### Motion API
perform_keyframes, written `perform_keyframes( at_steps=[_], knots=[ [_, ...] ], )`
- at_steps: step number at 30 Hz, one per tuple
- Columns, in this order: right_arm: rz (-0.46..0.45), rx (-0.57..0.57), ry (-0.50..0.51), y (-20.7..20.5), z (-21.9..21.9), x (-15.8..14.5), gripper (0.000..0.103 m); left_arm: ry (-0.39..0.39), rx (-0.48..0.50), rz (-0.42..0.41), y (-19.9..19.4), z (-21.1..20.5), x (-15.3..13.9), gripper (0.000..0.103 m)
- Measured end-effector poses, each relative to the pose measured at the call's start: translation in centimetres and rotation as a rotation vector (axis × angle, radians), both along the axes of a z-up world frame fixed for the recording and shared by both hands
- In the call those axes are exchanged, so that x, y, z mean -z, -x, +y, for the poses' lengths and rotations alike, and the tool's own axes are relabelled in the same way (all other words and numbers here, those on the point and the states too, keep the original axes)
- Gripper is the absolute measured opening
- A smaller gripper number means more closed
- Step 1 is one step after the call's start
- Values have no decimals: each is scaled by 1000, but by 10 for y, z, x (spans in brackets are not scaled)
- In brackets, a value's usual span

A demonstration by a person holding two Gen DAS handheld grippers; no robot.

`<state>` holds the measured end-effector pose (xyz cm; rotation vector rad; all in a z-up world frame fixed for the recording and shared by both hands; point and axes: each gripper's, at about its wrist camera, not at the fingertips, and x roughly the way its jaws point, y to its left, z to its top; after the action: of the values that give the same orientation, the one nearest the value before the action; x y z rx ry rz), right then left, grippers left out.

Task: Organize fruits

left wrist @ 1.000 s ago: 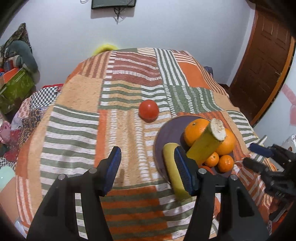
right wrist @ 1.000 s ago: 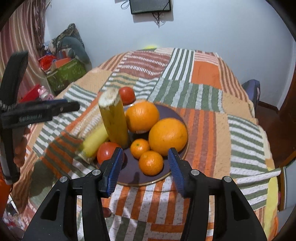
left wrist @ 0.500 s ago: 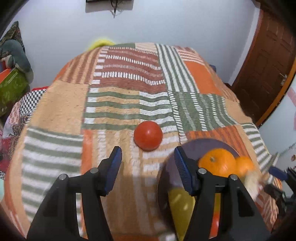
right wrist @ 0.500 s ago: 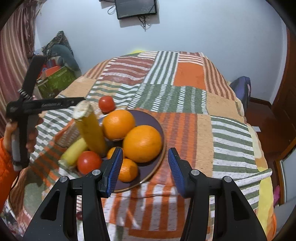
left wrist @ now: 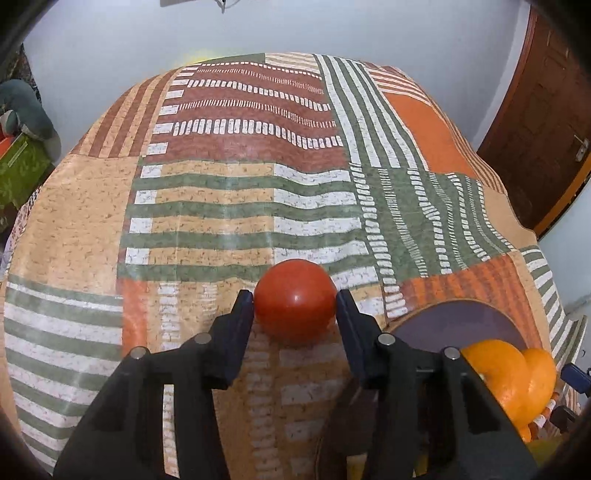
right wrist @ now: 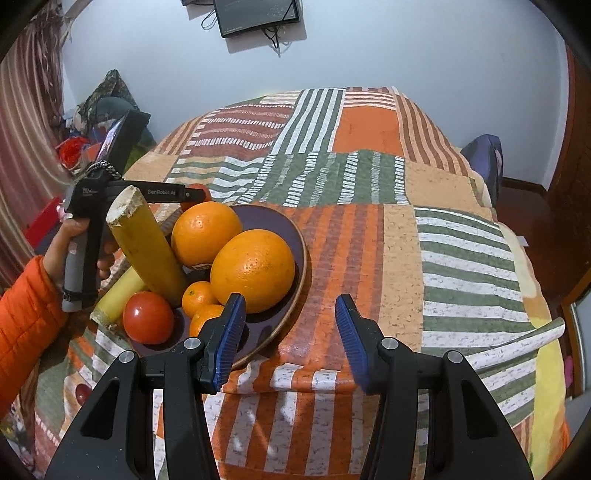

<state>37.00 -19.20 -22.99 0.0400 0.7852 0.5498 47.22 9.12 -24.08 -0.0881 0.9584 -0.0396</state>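
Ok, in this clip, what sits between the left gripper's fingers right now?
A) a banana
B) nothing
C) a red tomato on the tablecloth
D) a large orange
C: in the left wrist view the left gripper has both fingers against the red tomato resting on the tablecloth.

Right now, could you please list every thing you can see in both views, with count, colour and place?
round tomato: 1, red, on cloth, between left tool's fingers
second tomato: 1, red, plate's near-left edge
large oranges: 2, orange, on plate
small mandarins: 2, orange, on plate, front
cut banana pieces: 2, yellow, plate's left side
round plate: 1, dark purple, on table
patchwork tablecloth: 1, striped, covers table
wall screen: 1, black
left tool: closed around tomato
right tool: open, holding nothing
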Motion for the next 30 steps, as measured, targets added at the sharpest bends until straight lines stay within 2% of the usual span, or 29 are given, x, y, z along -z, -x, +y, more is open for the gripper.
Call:
perform_keyframes(
  at_steps=[4, 6, 8, 10, 12, 14, 18, 21, 24, 27, 30],
  knots=[
    [0, 1, -1, 2, 0, -2, 47, 49, 51, -9, 23, -1, -12, 45],
    [-1, -1, 3, 4, 2, -2, 47, 36, 70, -38, 35, -4, -22, 40],
    [-4, -3, 5, 6, 4, -3, 47, 48, 125, -75, 48, -8, -37, 29],
    [-7, -7, 8, 8, 5, -4, 47, 58, 151, -95, 54, -10, -47, 29],
    [-9, -8, 10, 9, 6, -6, 47, 35, 168, -110, 56, -14, -55, 29],
    [-10, -8, 8, 10, 6, -7, 47, -20, 151, -115, 57, -15, -58, 29],
    [-20, -5, 17, 11, 5, -11, 47, -20, 78, -83, 66, 2, -51, 29],
    [-37, -11, 32, 6, 7, -20, 47, -36, 37, -68, 88, 13, -45, 29],
    [-65, -28, 18, -9, 17, -40, 47, -62, 7, -68, 118, 20, -38, 39],
    [-92, -65, 25, -30, 35, -60, 47, -49, -20, -77, 147, 28, -35, 45],
    [-74, -122, 25, -56, 61, -76, 47, -24, -51, -110, 173, 40, -37, 51]
  ],
)
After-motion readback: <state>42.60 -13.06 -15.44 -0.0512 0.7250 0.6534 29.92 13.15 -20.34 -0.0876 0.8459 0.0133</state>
